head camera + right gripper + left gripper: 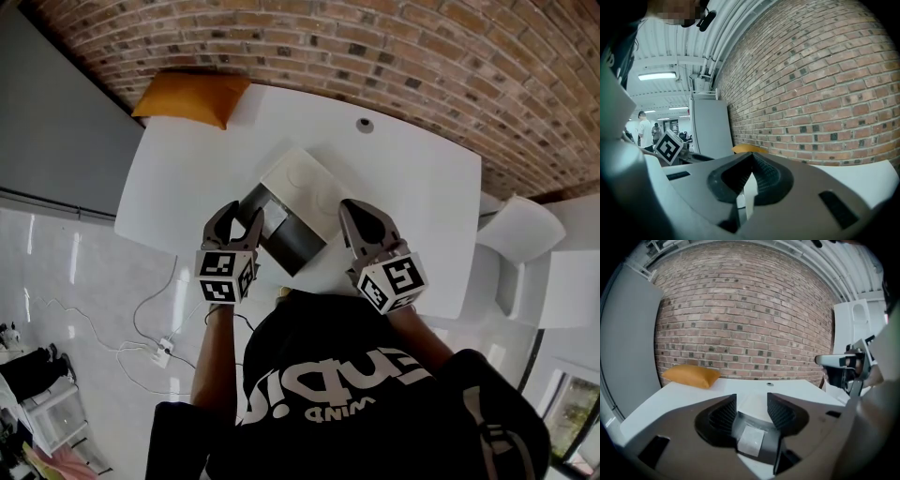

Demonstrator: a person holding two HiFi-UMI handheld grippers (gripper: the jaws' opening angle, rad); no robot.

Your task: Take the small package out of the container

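On the table sits one dark box with its white lid flipped open. Down inside the box lies one small package, flat and pale. It is not out yet, so the main job is not done.

The left gripper is wide open. It hangs just over the box, and the package is below the gap between its jaws. The pads do not touch the package, so this gripper holds nothing. I think what is left is to go down, pinch the package and lift it out of the box.

The right gripper has its jaws squeezed together on a thin white edge. That looks like the edge of the lid, so it seems to hold the lid back.

Now the count: one table, one box, one lid, one small package and two grippers. One orange cushion also lies at the far corner of the table, well apart from the box.
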